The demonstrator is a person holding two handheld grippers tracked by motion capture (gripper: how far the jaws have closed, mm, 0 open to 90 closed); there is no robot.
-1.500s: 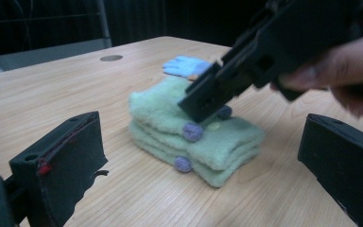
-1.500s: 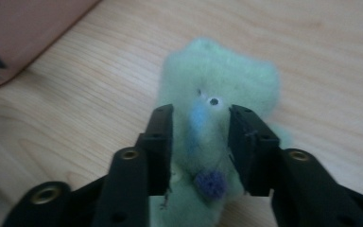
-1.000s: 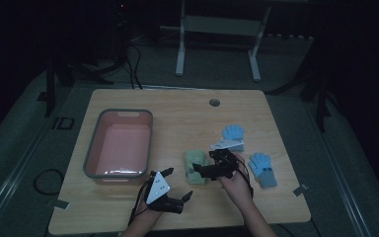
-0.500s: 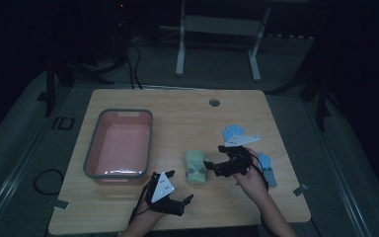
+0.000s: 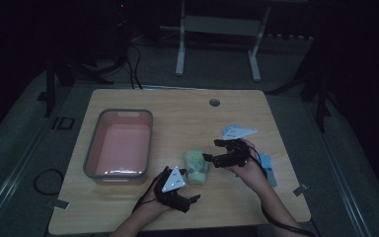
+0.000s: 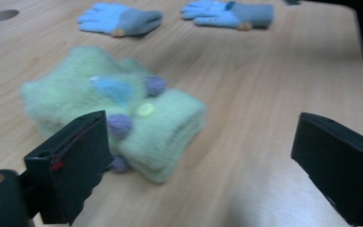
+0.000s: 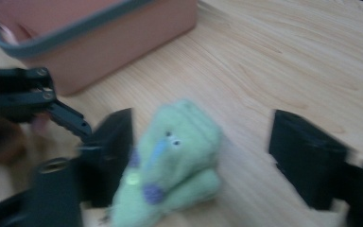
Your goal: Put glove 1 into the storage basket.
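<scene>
Right now the green glove (image 5: 197,169) lies folded on the worktop (image 5: 187,118), just right of the pink bin (image 5: 119,148) and between the two hands. The right tongs (image 5: 212,156) reach toward it from the right; in the right gripper view the glove (image 7: 170,161) sits between the jaws, which have just been closing but stand apart, the left one at the glove's edge. The left tongs (image 5: 190,201) hover near the front edge, jaws spread with nothing between them; in the left gripper view the glove (image 6: 113,109) lies by the left jaw. Two blue gloves (image 6: 123,20) rest farther back on the worktop, well apart from the green one.
</scene>
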